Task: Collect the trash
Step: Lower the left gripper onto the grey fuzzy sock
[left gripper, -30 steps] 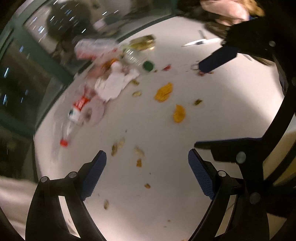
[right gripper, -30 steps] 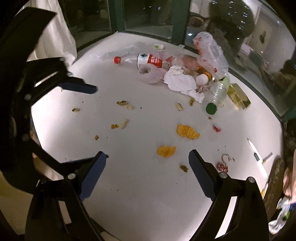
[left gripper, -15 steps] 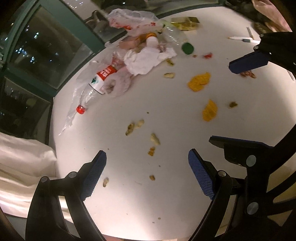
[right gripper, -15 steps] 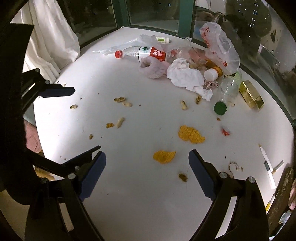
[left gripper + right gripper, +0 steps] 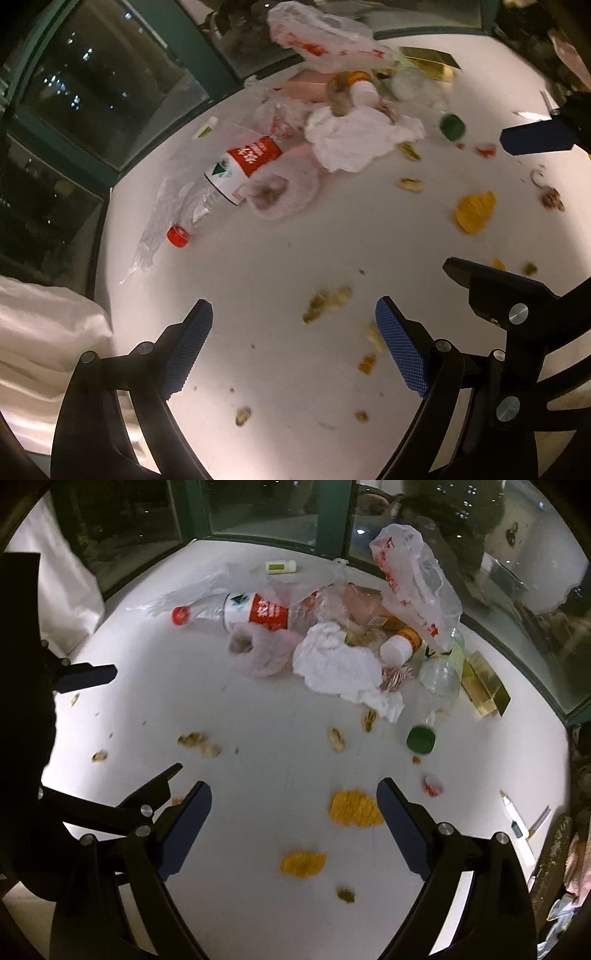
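Trash lies in a heap on the white round table (image 5: 258, 709). It holds a red-capped plastic bottle (image 5: 236, 170) (image 5: 255, 611), crumpled white tissue (image 5: 354, 138) (image 5: 332, 661), a pink wrapper (image 5: 262, 651), a green-capped bottle (image 5: 432, 698), a white-capped orange bottle (image 5: 399, 644) and a red-printed plastic bag (image 5: 413, 579). Orange peels (image 5: 354, 806) (image 5: 474, 210) and peanut shells (image 5: 327, 301) (image 5: 197, 742) are scattered nearer. My left gripper (image 5: 293, 332) is open and empty above the shells. My right gripper (image 5: 293, 808) is open and empty beside the peels.
A gold box (image 5: 484, 686) lies at the heap's right. A small white tube (image 5: 280, 566) lies at the far edge by dark windows. Pens (image 5: 517, 819) lie at the right edge. White cloth (image 5: 40, 332) hangs left of the table.
Both grippers have moved forward toward the trash heap, which looks larger now. Both stay open and empty.
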The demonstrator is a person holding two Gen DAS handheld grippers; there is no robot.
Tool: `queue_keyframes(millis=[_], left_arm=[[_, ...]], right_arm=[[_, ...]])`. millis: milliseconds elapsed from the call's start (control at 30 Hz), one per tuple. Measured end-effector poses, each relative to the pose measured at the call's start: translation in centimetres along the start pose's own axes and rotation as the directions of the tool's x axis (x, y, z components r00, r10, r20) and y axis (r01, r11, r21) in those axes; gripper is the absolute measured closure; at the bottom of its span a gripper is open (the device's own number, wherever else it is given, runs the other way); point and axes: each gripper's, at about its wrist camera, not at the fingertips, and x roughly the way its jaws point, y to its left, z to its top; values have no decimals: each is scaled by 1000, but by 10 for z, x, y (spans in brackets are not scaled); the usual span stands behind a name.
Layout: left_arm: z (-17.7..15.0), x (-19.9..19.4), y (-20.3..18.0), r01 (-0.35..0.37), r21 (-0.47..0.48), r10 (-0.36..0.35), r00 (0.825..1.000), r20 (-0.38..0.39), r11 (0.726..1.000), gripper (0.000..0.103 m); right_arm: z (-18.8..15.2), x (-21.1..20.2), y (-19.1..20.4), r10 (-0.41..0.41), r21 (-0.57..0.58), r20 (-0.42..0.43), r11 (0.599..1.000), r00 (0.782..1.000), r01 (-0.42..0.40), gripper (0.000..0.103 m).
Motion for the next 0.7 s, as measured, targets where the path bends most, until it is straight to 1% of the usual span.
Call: queue_keyframes(millis=[167,267,400,533,700], left_arm=[[10,23,24,7,-5,-7,1000,-6,1000,16],[16,36,39,24,-33,-24,1000,-7,999,16],[27,55,53,38,-57,-39,999,-18,998,16],[42,70,61,42,-78,-42,999,-6,996,16],[56,83,64,51,-124,-52,999,1,991,16]], right_arm=[[25,19,5,-6,10,-13,1000,1000,6,15],[43,30,9,-6,8,4,1000,1000,6,15],[62,47,8,-16,20,-13,1000,1000,16,15],[79,59,1,-31,53,-14,998,999,32,15],[89,71,-15,-30,127,-15,991,999,32,15]])
